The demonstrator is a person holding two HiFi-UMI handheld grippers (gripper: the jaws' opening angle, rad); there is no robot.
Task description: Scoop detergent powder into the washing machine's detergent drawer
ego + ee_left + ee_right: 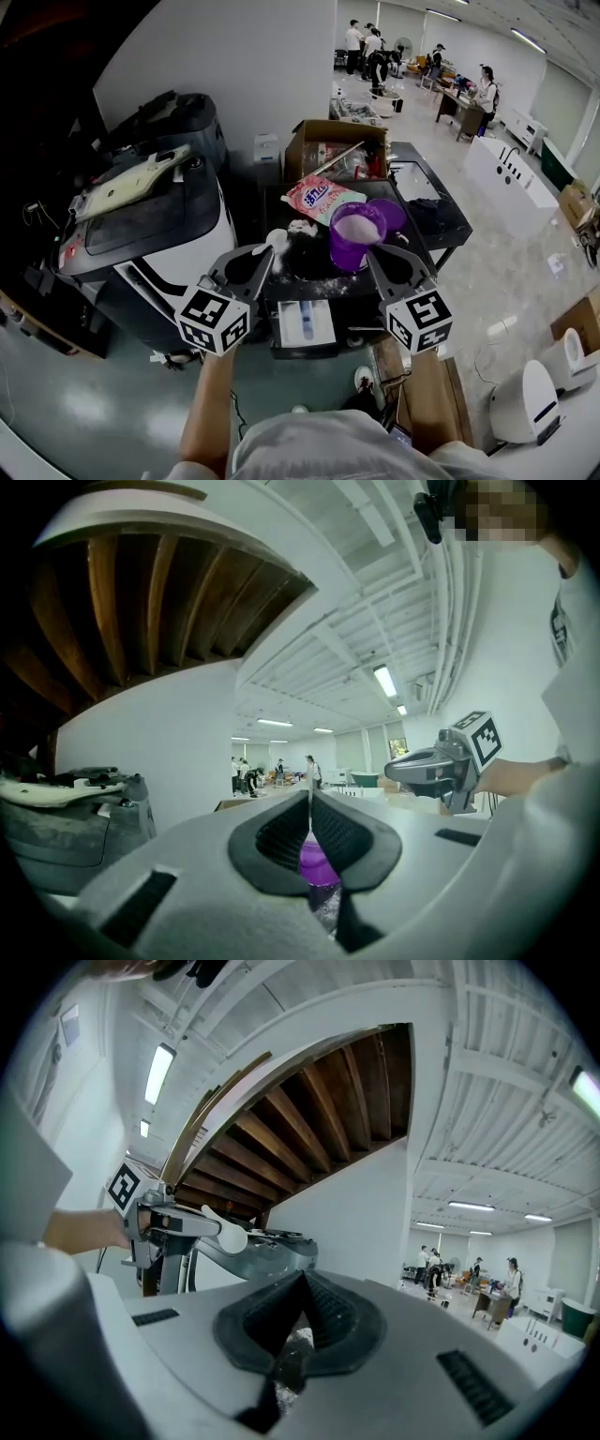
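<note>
The left gripper (264, 253) hangs just left of the purple tub (354, 239), its jaws pressed together on the thin handle of a white scoop (277, 238). In its own view only a white edge shows between the pads. From the right gripper view the scoop's bowl (228, 1236) sticks out beyond the jaws; whether it carries powder I cannot tell.

The grip is narrow and edge-on, so the likeliest fault is the handle twisting between the pads as the scoop digs into the tub or is carried, tipping its load out. White powder (302, 264) already lies scattered on the black top left of the tub, so spills seem easy here.

The detergent drawer (306, 323) stands pulled out, nearer the person than the tub and a little left of it. Any load has to cross the top's front edge to reach it. A tilt or a jolt on that path would probably drop powder on the floor or into the wrong compartment.

The tub sits brim-full, so a deep plunge may push powder over its rim.

The right gripper (375, 255) waits just right of the tub, jaws closed on nothing. With nobody steadying the tub, the scoop's push could slide or tip it.
</note>
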